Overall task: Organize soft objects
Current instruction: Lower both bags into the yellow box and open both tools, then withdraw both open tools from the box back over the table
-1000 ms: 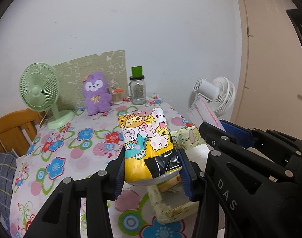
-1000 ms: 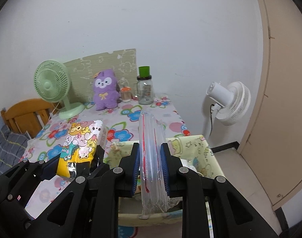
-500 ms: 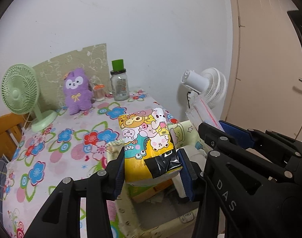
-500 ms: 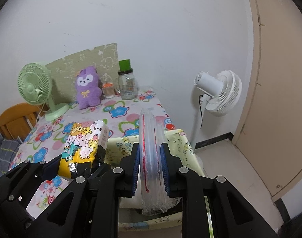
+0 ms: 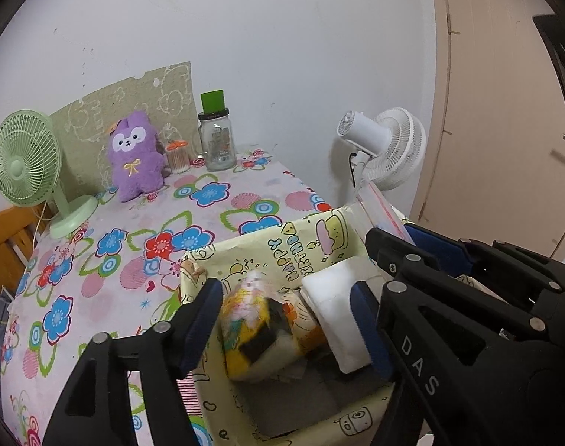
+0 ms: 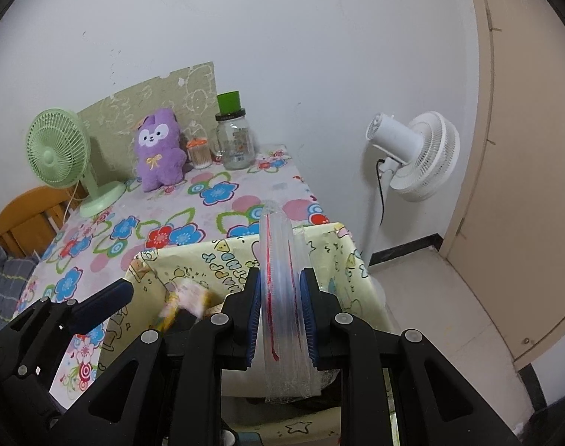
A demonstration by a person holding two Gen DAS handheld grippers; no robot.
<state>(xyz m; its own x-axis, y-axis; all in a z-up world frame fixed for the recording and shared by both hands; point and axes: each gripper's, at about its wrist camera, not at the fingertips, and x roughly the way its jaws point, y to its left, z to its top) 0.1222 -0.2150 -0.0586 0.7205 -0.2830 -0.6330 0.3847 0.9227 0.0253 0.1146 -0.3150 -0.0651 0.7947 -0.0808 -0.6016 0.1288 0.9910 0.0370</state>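
Note:
A yellow cartoon-print packet (image 5: 258,330) lies blurred inside the pale yellow "Happy Birthday" box (image 5: 293,251), beside a white soft pack (image 5: 338,304). My left gripper (image 5: 286,319) hangs open above the box, its jaws wide apart on either side of the packet. My right gripper (image 6: 282,319) is shut on a clear zip bag with red seal lines (image 6: 280,278), held upright over the box (image 6: 215,260). The packet also shows as a blur in the right wrist view (image 6: 185,303).
A floral-cloth table (image 5: 133,245) carries a green desk fan (image 5: 26,163), a purple plush (image 5: 135,156), a glass jar with a green lid (image 5: 215,141) and a small orange-lidded pot (image 5: 177,156). A white floor fan (image 6: 412,156) and a door (image 6: 523,148) stand to the right.
My left gripper opened and the cartoon packet dropped into the box. Both grippers shifted right, over the box. The right gripper kept hold of the zip bag.

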